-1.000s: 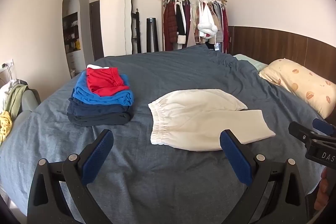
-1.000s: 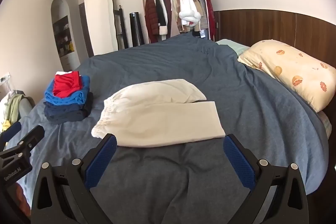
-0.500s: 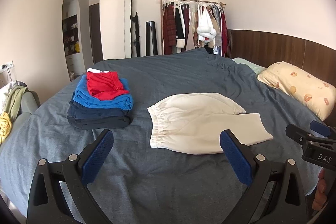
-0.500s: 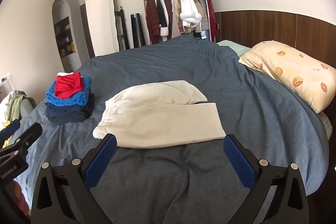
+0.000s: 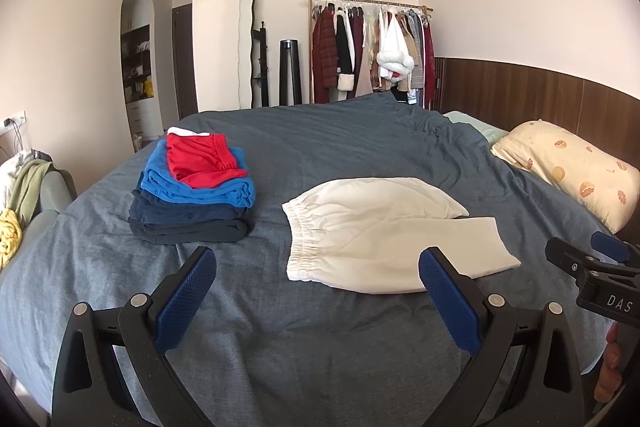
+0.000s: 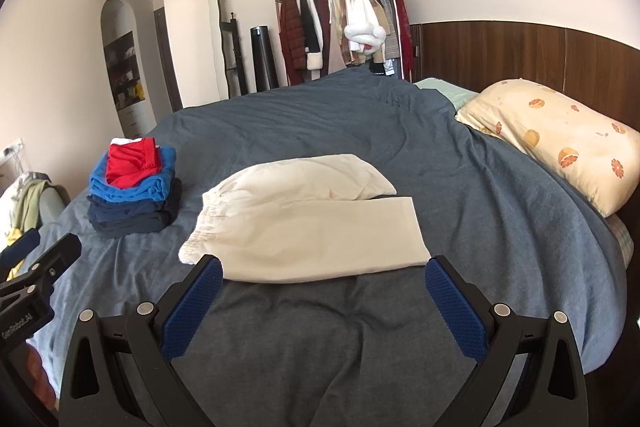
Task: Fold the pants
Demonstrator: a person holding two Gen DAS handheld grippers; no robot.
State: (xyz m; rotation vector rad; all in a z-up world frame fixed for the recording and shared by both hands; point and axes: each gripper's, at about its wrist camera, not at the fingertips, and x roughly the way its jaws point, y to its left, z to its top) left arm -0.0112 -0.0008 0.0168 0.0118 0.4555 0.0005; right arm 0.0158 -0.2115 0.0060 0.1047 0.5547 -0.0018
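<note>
Cream pants [image 5: 384, 227] lie flat on the grey-blue bed cover [image 5: 320, 347], folded lengthwise, elastic waistband to the left and leg end to the right. They also show in the right wrist view [image 6: 308, 227]. My left gripper [image 5: 318, 267] is open and empty, held above the cover just short of the pants' near edge. My right gripper [image 6: 324, 279] is open and empty, close to the pants' near edge, its fingers either side of the leg. The right gripper shows at the right edge of the left wrist view [image 5: 592, 267].
A stack of folded clothes [image 5: 192, 195], red on blue on dark navy, sits left of the pants. A patterned pillow [image 5: 572, 167] lies at the right by the wooden headboard. A clothes rack [image 5: 368, 51] stands beyond the bed.
Both cameras have tilted up slightly, so the pants sit lower in each view. Both grippers stay open. The pants have not moved.
</note>
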